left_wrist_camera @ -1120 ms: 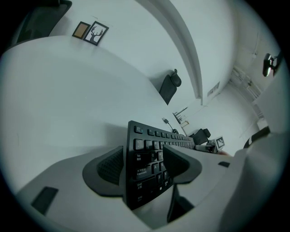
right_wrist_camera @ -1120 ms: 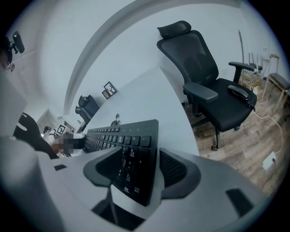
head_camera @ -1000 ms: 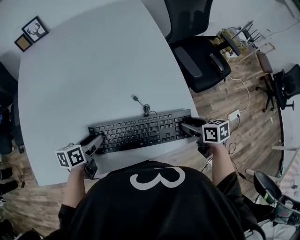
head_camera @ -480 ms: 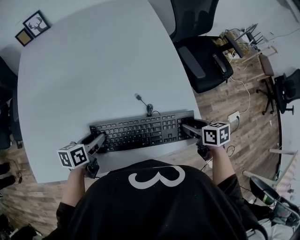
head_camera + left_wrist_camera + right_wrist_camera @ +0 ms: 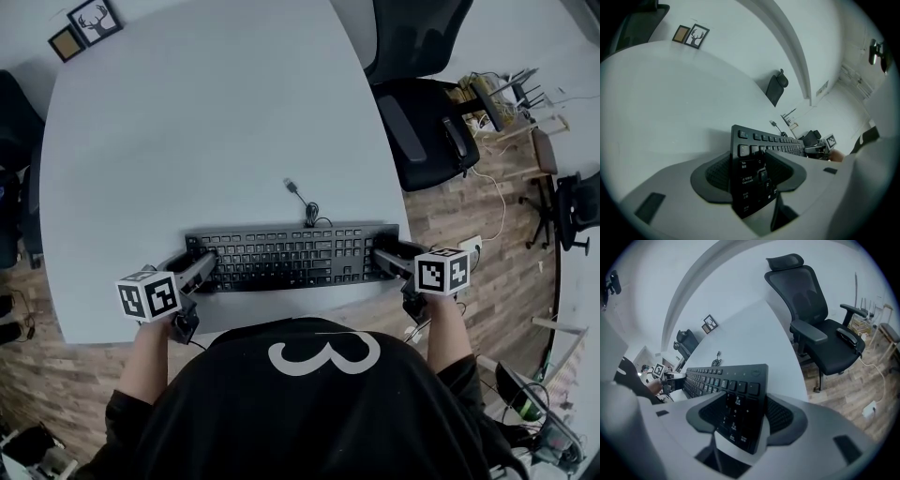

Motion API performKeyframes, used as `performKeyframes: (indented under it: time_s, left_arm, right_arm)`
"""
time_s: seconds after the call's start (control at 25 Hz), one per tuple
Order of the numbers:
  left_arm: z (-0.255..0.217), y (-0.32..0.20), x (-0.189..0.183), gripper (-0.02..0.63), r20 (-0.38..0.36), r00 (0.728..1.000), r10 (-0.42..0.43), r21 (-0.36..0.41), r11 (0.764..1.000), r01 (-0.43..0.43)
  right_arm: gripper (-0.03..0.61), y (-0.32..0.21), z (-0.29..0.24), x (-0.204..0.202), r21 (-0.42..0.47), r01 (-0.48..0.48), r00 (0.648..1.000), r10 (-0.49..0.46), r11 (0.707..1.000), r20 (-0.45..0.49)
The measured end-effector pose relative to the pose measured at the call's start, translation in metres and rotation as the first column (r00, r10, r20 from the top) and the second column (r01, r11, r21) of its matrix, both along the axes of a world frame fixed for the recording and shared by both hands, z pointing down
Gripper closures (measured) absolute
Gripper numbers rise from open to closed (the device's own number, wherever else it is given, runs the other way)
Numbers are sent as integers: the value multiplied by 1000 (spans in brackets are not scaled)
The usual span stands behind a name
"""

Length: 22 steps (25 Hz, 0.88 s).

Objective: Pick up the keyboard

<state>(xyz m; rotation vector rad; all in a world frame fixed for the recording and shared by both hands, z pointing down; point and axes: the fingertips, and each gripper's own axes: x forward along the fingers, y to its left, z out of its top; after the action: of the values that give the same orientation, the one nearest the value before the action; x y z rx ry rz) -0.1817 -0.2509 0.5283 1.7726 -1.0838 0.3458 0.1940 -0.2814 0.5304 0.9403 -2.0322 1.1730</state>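
A black keyboard (image 5: pixel 291 258) lies across the near edge of the white table (image 5: pixel 187 122), its cable (image 5: pixel 305 202) trailing away from me. My left gripper (image 5: pixel 208 269) is at its left end. In the left gripper view the keyboard (image 5: pixel 773 143) stands edge-on between the jaws of that gripper (image 5: pixel 749 171), which have just been closing, and both pads touch it. My right gripper (image 5: pixel 382 255) is at the right end. In the right gripper view the keyboard (image 5: pixel 722 380) fills the gap of that gripper (image 5: pixel 743 416), with a pad against each face.
A black office chair (image 5: pixel 422 103) stands off the table's right side over wooden floor. Two small picture frames (image 5: pixel 84 28) sit at the table's far left corner. My body is close against the table's near edge.
The head view has shifted, so the table and keyboard sit a little lower and more level in the picture. Both grippers stay at the keyboard's ends.
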Motion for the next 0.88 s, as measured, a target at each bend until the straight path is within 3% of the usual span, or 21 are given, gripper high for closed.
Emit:
performKeyframes:
  time_s: [0.44,0.88]
  left_arm:
    - [2,0,1,391,7,1000,-4,-34,999,4]
    - [-7,1,1,391,15,1000,-21,6,1000,21]
  right_arm:
    - [321,-1,1,0,28,-19,1000,19,999,-1]
    - [325,-3,-4,-1,79,-25,1000,24,997,17]
